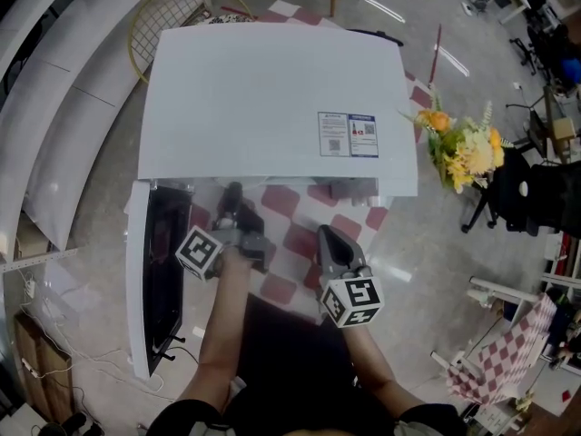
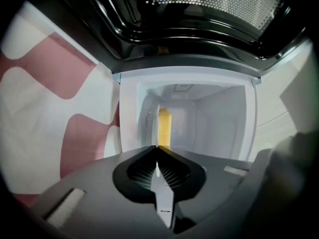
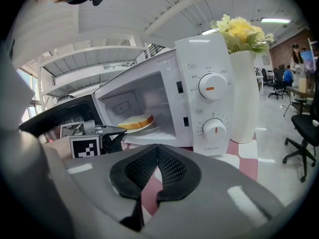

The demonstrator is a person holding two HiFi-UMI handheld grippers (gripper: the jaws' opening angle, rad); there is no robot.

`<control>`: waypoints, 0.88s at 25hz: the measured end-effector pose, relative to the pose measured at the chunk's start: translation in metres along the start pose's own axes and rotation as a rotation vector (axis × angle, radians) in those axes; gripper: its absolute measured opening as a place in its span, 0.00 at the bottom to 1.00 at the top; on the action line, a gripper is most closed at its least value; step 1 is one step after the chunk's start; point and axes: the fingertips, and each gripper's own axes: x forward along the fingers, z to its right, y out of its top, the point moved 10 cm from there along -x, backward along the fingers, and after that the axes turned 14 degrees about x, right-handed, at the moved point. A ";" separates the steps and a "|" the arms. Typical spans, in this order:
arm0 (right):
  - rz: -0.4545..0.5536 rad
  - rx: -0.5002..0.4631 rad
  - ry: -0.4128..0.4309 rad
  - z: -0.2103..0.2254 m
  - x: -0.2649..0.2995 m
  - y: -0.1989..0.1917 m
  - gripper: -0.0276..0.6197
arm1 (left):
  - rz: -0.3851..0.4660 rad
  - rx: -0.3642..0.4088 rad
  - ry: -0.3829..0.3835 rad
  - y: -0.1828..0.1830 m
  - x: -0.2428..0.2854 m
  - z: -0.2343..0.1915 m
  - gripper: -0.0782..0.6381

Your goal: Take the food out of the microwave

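Note:
A white microwave [image 1: 272,89] stands on a red-and-white checked cloth, with its dark door [image 1: 163,271] swung open to the left. Inside, a slice of yellow bread [image 3: 135,121] lies on a white plate [image 3: 147,128]. In the left gripper view the bread [image 2: 164,126] shows deep in the white cavity. My left gripper [image 1: 232,192] points level into the opening, just short of the plate's rim, rolled on its side, its tips together with nothing between them. My right gripper [image 1: 325,234] hangs in front of the microwave's control side, shut and empty.
A white vase of yellow flowers [image 3: 244,93] stands right beside the microwave's dial panel [image 3: 212,108]. The open door [image 2: 209,4] flanks my left gripper closely. Office chairs [image 1: 517,193] and a checked chair [image 1: 508,352] stand on the floor at the right.

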 end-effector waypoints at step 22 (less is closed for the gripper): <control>-0.015 -0.030 0.082 -0.003 -0.021 -0.005 0.04 | 0.039 -0.035 -0.049 -0.017 -0.044 0.012 0.13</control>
